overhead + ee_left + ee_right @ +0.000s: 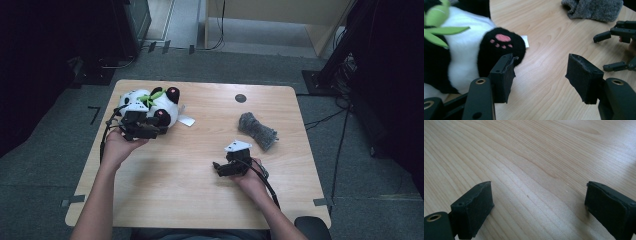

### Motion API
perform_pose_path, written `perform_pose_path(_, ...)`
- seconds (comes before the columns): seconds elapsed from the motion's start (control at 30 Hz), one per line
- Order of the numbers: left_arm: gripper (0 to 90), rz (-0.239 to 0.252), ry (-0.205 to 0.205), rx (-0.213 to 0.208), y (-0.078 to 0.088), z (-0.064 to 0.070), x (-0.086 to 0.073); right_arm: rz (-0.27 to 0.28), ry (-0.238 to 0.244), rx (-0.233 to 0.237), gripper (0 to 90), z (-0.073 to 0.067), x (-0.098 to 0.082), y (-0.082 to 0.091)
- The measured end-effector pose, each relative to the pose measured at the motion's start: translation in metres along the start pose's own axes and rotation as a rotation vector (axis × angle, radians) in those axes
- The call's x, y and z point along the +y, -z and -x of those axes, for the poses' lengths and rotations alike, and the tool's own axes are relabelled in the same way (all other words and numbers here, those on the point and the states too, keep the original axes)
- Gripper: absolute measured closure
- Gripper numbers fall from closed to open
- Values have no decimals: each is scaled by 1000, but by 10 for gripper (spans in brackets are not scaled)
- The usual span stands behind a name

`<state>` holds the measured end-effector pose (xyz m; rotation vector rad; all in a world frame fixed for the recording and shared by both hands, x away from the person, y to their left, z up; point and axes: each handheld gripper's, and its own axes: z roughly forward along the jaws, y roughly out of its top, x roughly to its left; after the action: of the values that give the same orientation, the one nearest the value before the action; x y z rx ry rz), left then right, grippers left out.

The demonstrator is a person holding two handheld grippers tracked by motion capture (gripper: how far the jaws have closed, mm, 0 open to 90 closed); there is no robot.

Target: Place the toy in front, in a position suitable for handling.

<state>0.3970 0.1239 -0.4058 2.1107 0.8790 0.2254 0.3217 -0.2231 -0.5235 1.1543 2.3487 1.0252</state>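
Right gripper (216, 169): held low over bare wood at the near right of the table (200, 200). In the right gripper view the jaws are seen spread wide, nothing between them but wood grain.

Left gripper (159, 131): held at the far left, just beside the toy. In the left gripper view the jaws are seen parted about halfway with bare table between the pads; one pad (505, 77) is met by the toy's black paw at its tip. Nothing is clamped.

Plush panda (152, 106): found at the far left of the table, lying on the wood. Body white, limbs and ears black; paw sole (501, 40) marked with a pink pad and small pink toes. A green leaf sprig (439, 27) is carried on the chest. A white tag (186, 120) is seen beside it.

Grey knitted cloth (257, 131): bunched, far right, well apart from the panda.
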Motion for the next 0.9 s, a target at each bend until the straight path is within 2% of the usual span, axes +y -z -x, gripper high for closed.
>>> perform_pose_path(0.2, 387, 15, -1, 18, 9, -7, 7, 0, 0, 0, 78, 0, 0, 0)
perform_pose_path(0.5, 395, 28, 27, 48, 17, -28, 9, 0, 0, 0, 79, 0, 0, 0)
perform_pose_path(0.6, 414, 49, 15, 67, 17, -34, 10, 0, 0, 0, 78, 0, 0, 0)
perform_pose_path(0.9, 398, 40, 29, 98, 23, -57, 20, 0, 0, 1, 78, 0, 0, 0)
